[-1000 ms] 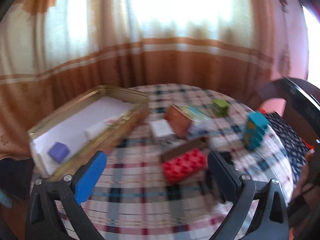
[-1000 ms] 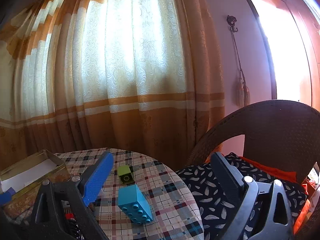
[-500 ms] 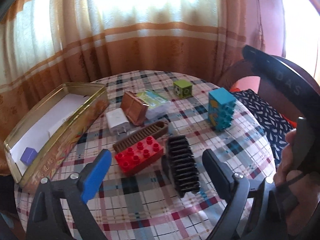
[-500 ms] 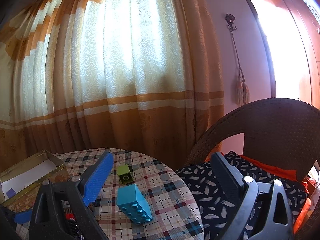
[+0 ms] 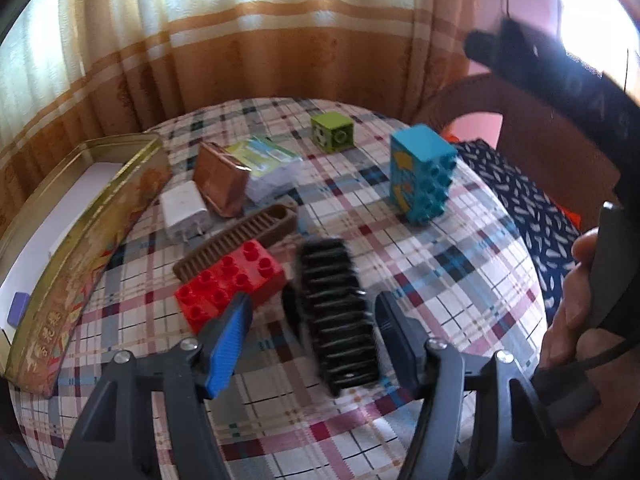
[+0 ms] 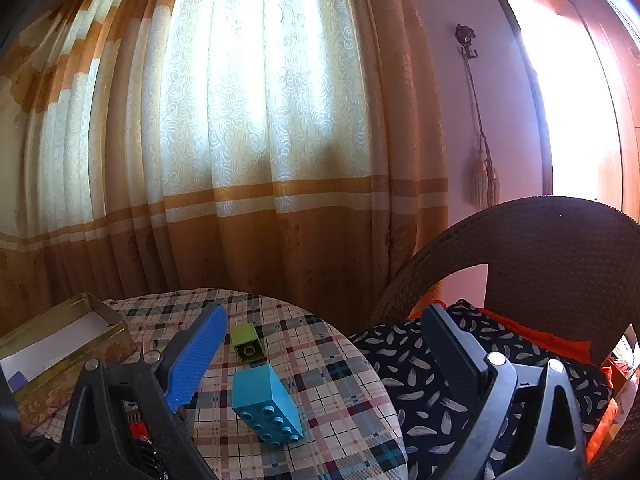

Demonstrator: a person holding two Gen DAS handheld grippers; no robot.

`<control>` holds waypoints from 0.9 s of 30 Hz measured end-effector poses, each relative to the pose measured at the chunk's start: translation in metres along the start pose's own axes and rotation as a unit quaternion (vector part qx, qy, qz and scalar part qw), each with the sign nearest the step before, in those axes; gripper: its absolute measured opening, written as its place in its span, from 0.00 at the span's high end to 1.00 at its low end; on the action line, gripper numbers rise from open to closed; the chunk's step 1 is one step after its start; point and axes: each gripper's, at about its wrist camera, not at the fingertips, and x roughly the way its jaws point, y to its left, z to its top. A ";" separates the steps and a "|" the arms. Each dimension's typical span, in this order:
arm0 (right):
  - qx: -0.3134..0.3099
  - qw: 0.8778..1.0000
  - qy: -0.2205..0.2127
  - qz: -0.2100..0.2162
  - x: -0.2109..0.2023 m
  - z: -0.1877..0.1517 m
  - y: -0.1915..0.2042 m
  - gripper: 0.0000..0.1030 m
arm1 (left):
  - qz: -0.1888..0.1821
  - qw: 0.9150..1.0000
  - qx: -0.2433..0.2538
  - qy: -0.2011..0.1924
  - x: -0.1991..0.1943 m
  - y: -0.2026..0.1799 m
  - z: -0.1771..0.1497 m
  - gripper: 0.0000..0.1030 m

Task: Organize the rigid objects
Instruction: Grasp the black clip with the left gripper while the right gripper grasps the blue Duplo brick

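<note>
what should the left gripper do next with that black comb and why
Probably ease forward and down a little, then close. The left gripper is open, its fingers either side of the black comb's near end but not yet touching it. The comb lies loose on the table, while the open tin sits to the left, a likely place for it.

We find bare counter [image 5: 432, 292] right of the black comb [image 5: 340, 312], while the red brick [image 5: 230, 282] crowds its left and the brown comb [image 5: 240, 240] blocks beyond.
</note>
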 end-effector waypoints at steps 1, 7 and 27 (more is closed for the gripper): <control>0.001 1.000 0.000 0.000 0.000 0.000 -0.001 0.04 | 0.000 1.000 0.004 0.007 0.003 -0.002 0.000 0.50; 0.011 1.000 0.016 0.002 0.006 0.000 -0.004 0.04 | -0.021 0.999 -0.009 0.026 0.011 0.004 0.000 0.58; 0.014 0.981 0.160 0.105 0.041 -0.019 -0.004 0.18 | -0.048 0.997 -0.045 -0.028 -0.008 0.021 0.000 0.74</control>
